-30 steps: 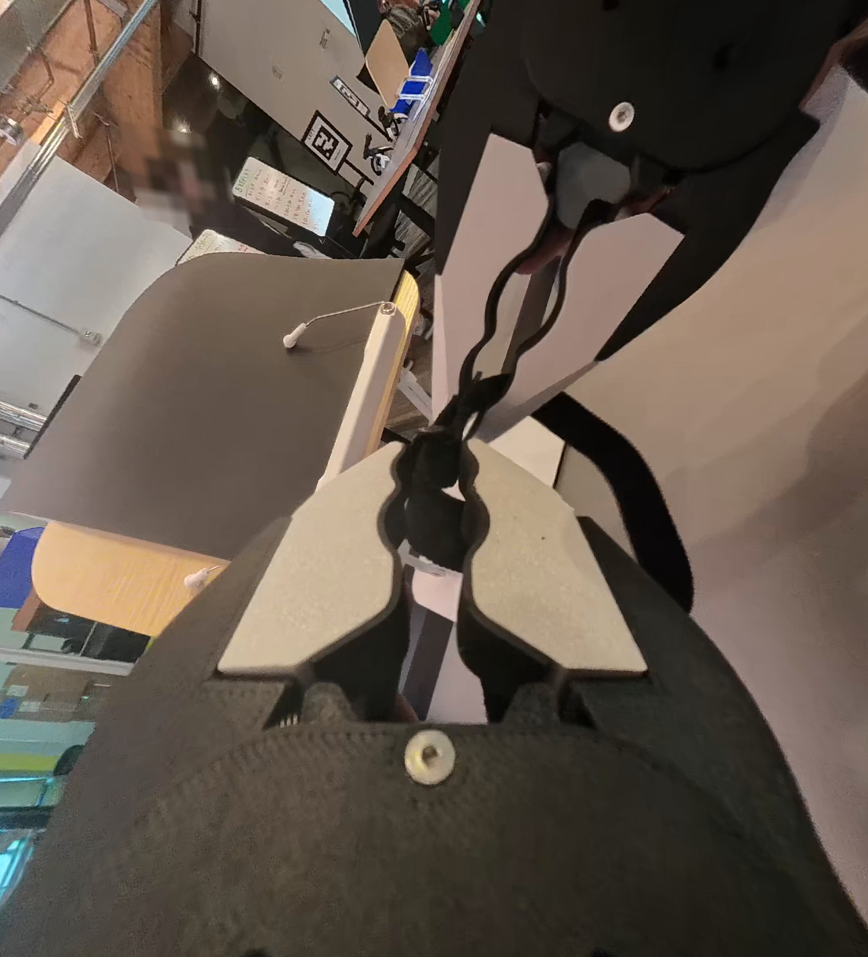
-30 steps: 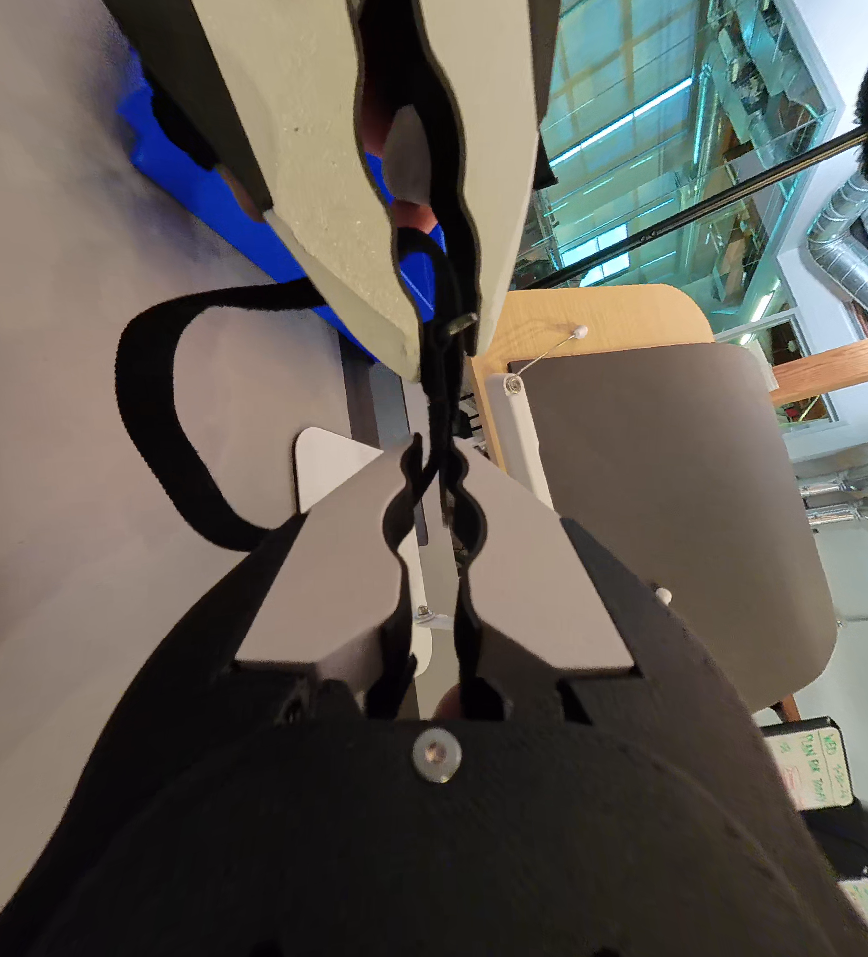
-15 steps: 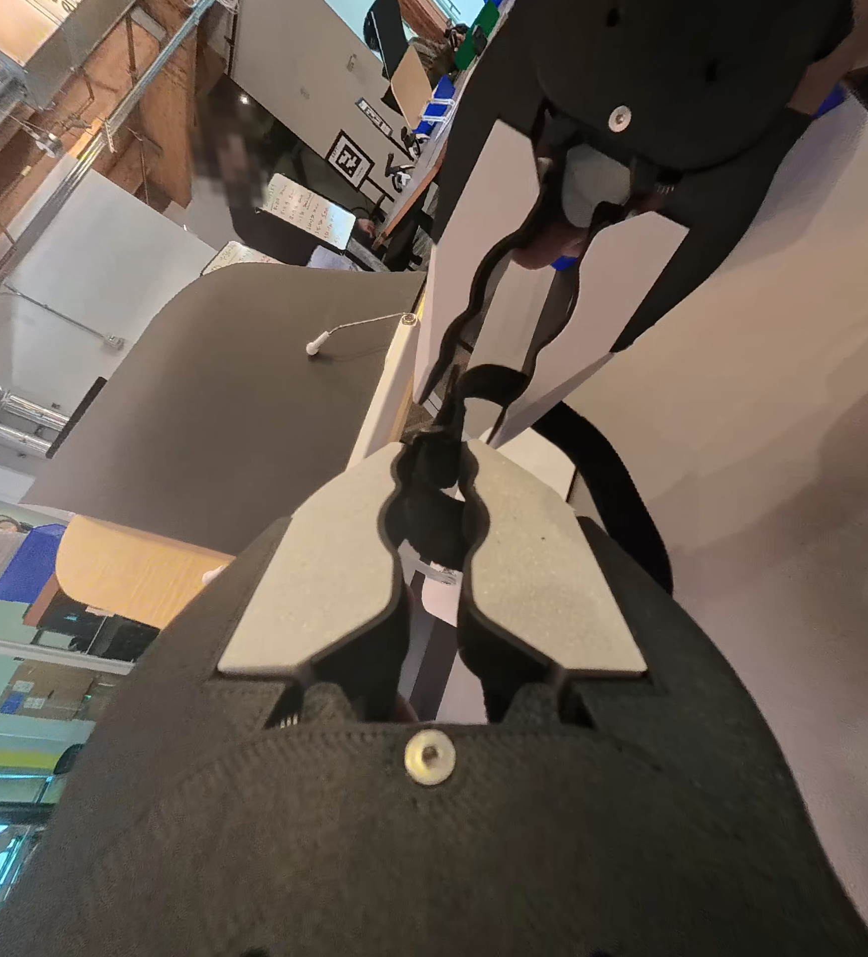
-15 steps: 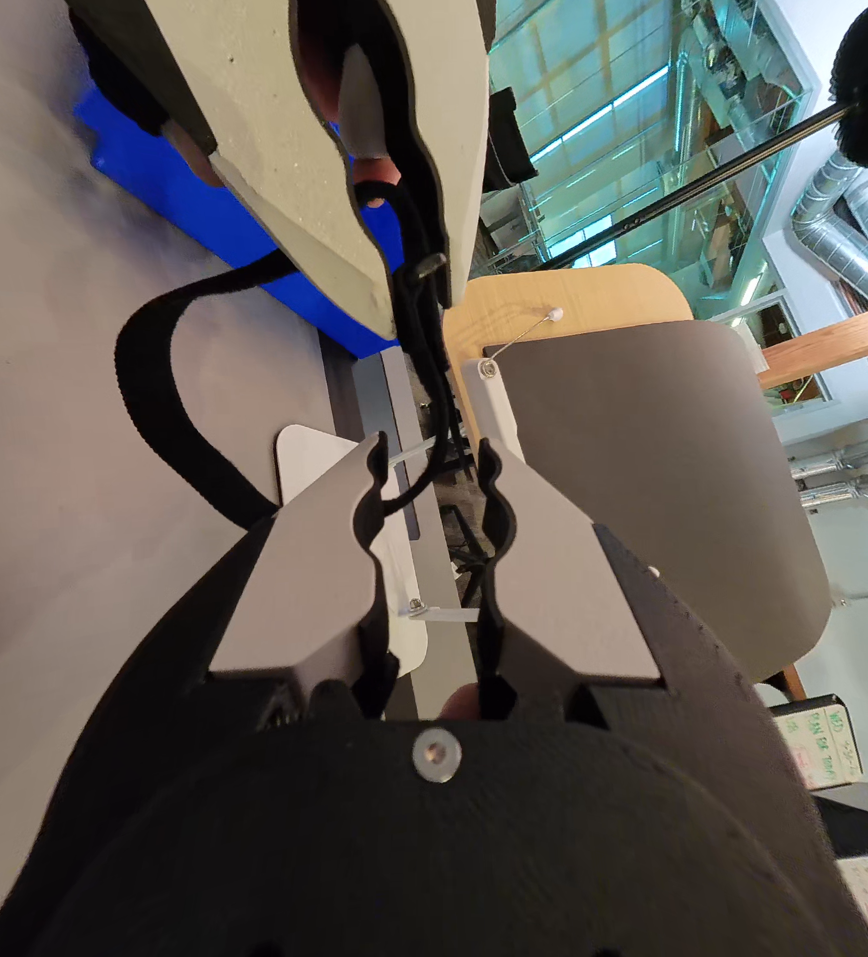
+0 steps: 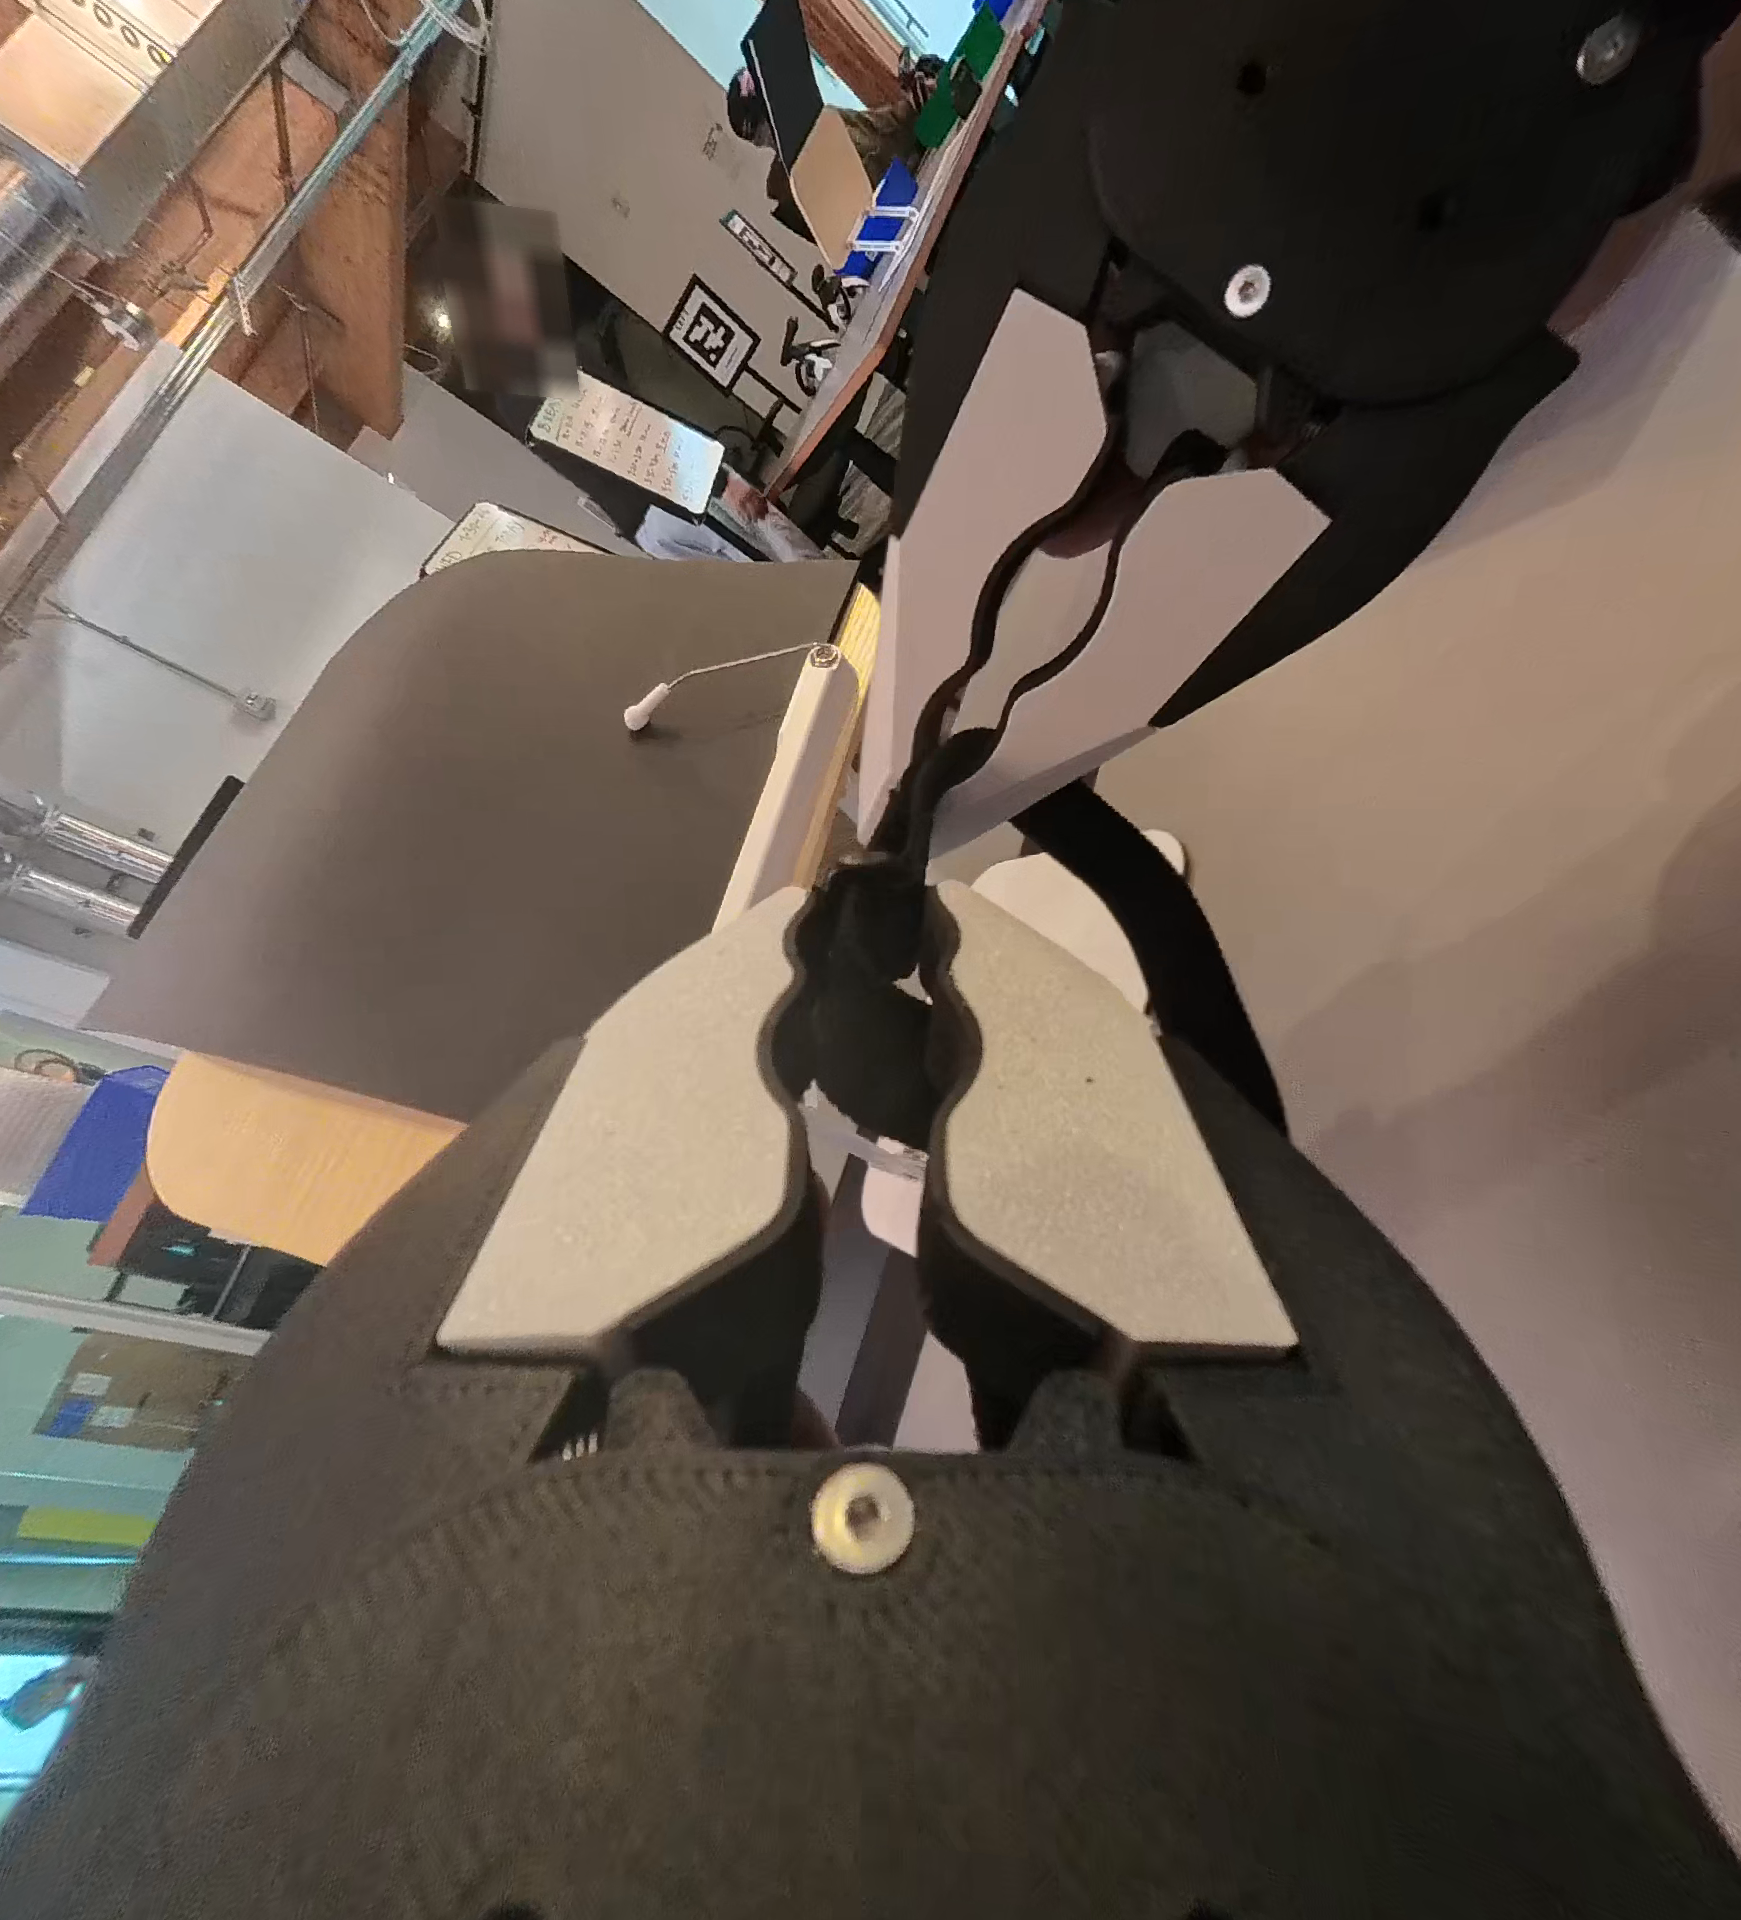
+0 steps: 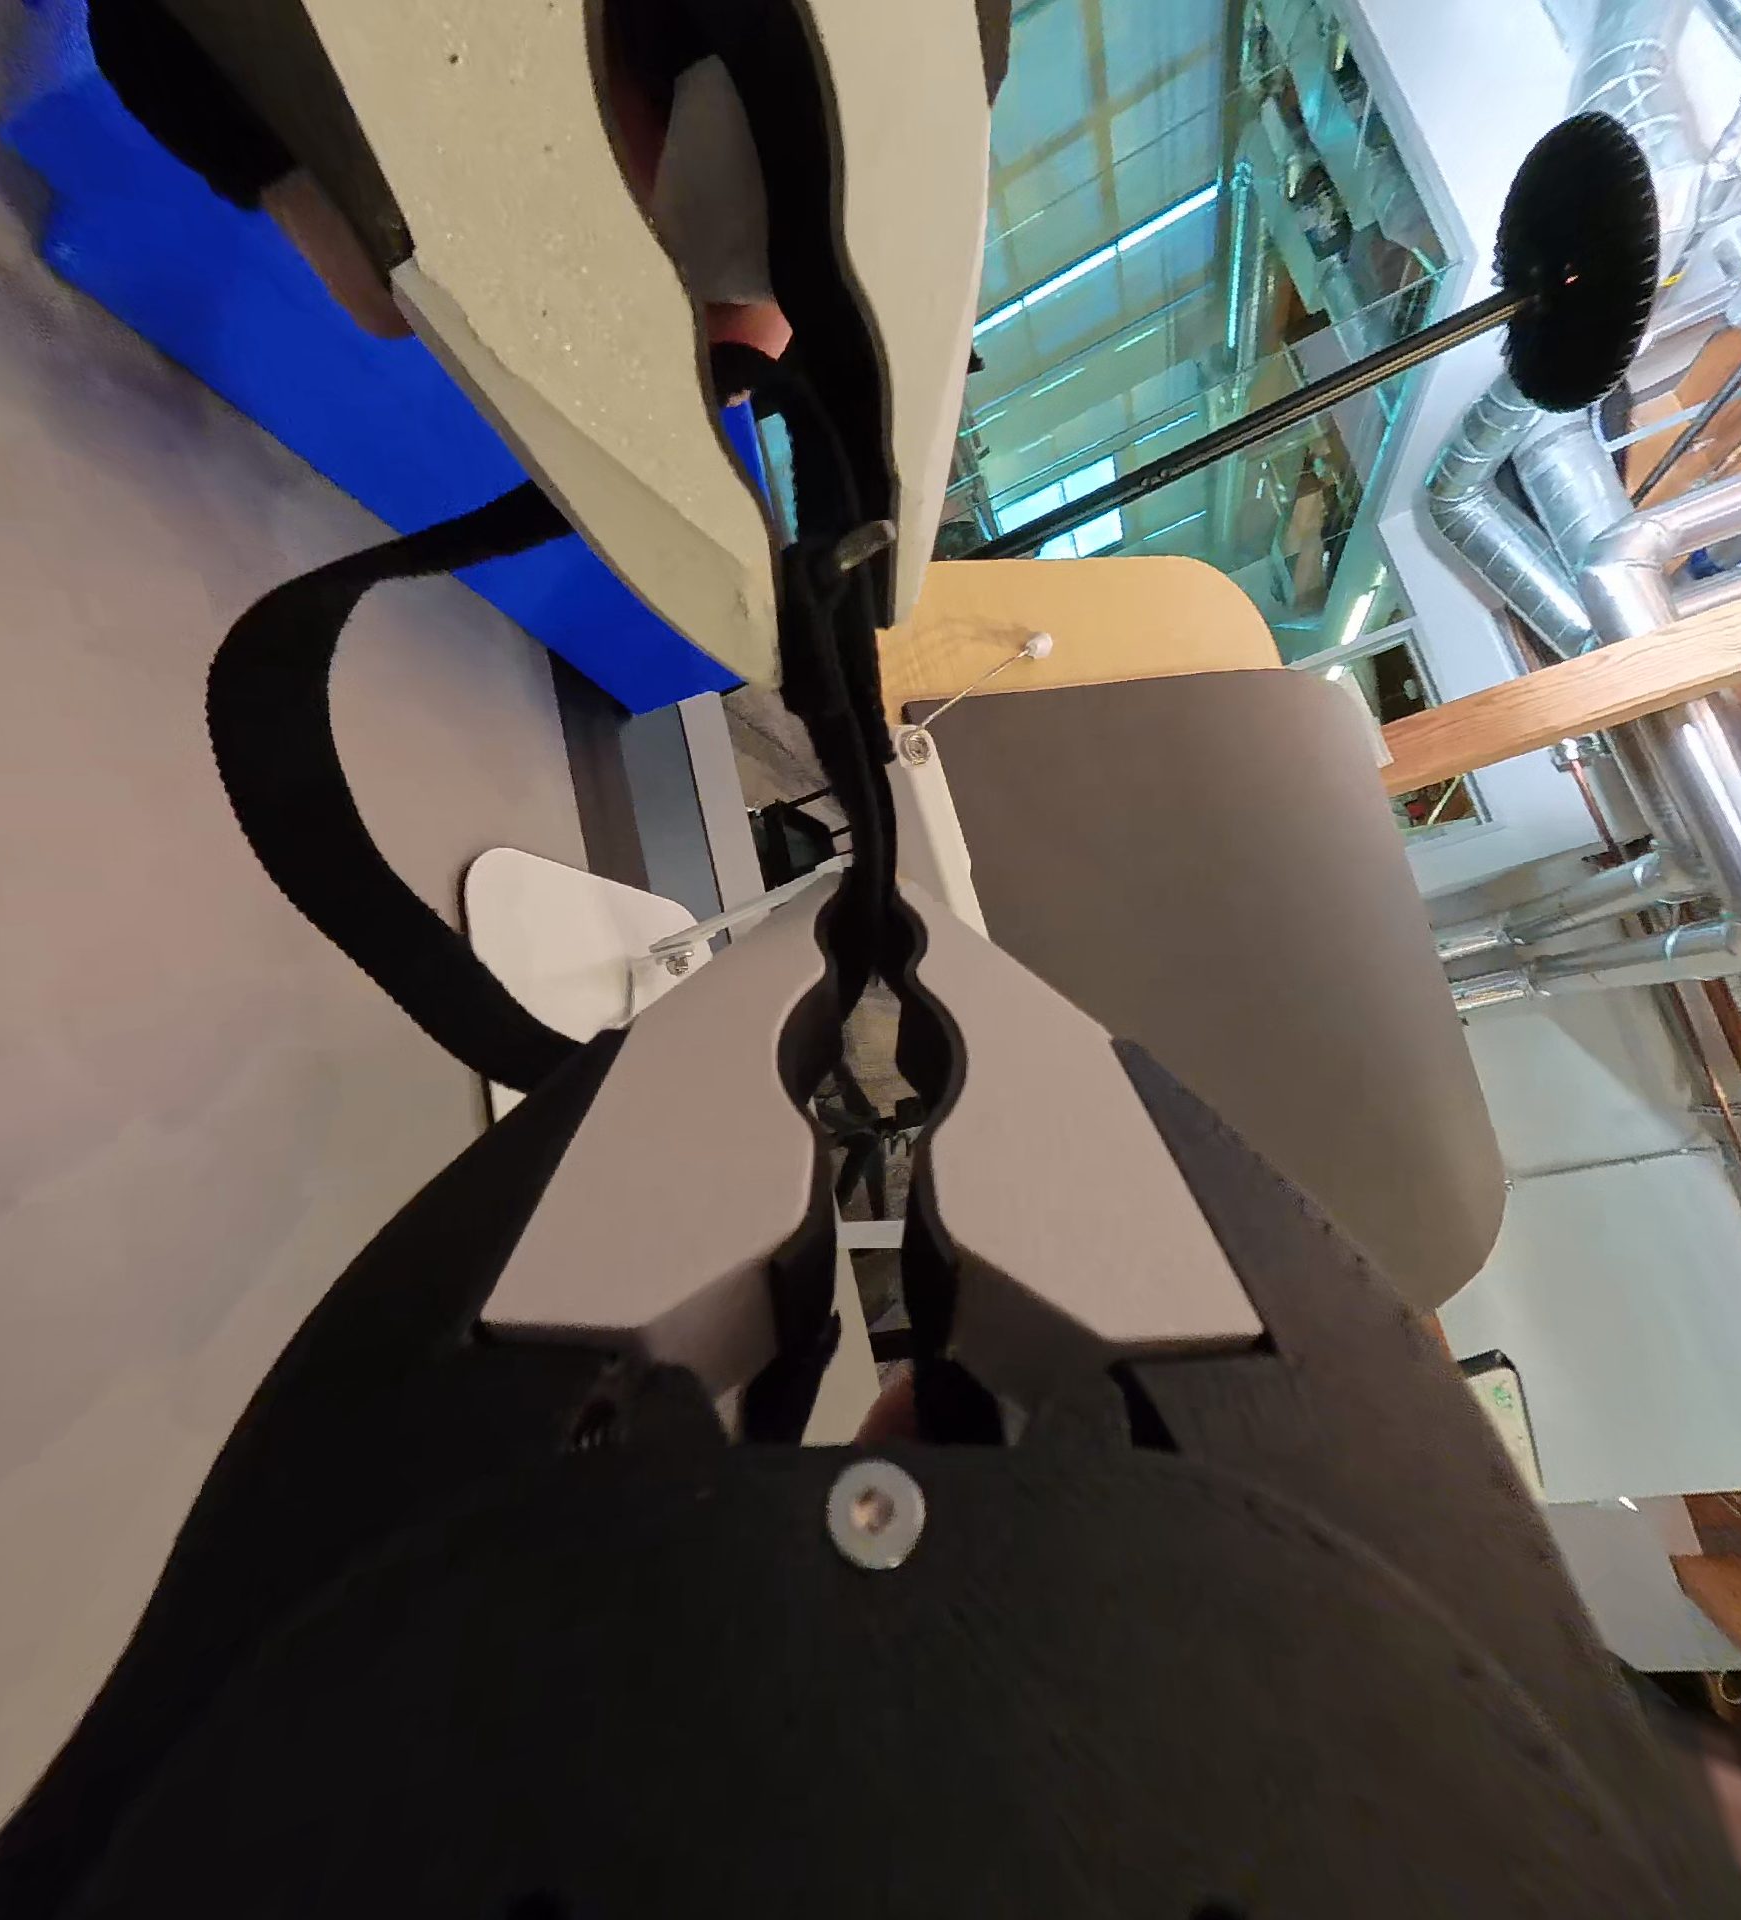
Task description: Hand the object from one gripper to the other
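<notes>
The left gripper (image 5: 871, 940) fills the lower half of the left wrist view, its two grey fingers (image 5: 658, 1132) drawn in tight on a bunched black strap (image 5: 861, 997) that sits squeezed in the wavy gap at the middle of the frame. From that bunch the strap runs up and slightly right to the right gripper (image 5: 933, 774), which reaches down from the upper right of the frame with its tips clamped on the cord-like part of the same strap. A wide band of the strap loops out to the right of the left fingers and drops behind them.

In the right wrist view the right gripper (image 6: 871, 930) lies at bottom centre, its fingers (image 6: 700, 1122) pinched together at the tips on two thin black strands of the strap (image 6: 850, 790); the rounded hollow farther back between them stays clear. The strands rise straight to the left gripper (image 6: 830, 613), which hangs from the top centre of the frame, its fingers pressed on the strap, a small metal piece showing at their tips. The broad band arcs out to the left of the frame over the pale table (image 6: 118, 987). So the strap is held by both grippers at once, stretched between them above the table

A blue bin (image 6: 346, 416) lies at upper left, and a dark chair back (image 6: 1188, 966) stands to the right of the fingers
</notes>
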The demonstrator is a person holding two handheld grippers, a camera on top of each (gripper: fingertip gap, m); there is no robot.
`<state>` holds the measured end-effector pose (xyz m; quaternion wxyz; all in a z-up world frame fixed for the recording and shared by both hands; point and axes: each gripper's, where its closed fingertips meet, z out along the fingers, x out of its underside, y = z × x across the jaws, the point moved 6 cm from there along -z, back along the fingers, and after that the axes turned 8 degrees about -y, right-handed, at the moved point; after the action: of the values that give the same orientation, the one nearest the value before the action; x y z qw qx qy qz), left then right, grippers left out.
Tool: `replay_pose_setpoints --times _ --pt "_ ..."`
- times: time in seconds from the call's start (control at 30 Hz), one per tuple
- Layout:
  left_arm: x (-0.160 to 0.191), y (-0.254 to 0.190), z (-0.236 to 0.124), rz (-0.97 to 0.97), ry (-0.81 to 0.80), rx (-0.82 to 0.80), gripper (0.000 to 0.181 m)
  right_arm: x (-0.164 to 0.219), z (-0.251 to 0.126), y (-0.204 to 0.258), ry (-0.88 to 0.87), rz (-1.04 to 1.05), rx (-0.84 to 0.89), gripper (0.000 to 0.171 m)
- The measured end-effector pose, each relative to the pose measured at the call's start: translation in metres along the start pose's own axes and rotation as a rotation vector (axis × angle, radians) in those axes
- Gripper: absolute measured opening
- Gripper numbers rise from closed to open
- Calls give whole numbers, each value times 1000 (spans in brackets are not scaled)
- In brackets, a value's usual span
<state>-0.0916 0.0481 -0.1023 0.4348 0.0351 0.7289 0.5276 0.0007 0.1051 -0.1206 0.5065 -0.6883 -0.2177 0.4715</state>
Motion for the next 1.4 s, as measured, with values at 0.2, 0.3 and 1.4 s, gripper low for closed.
replay_pose_setpoints --times 0.2,0.3,1.4 --pt "0 0 1 30 2 -28 16 7 2 1 24 -60 24 0" --pt "2 0 2 7 -3 -23 16 8 1 -1 23 -31 24 0" --pt "13 -3 3 -967 -188 493 18 -13 -6 13 -216 -430 133 0"
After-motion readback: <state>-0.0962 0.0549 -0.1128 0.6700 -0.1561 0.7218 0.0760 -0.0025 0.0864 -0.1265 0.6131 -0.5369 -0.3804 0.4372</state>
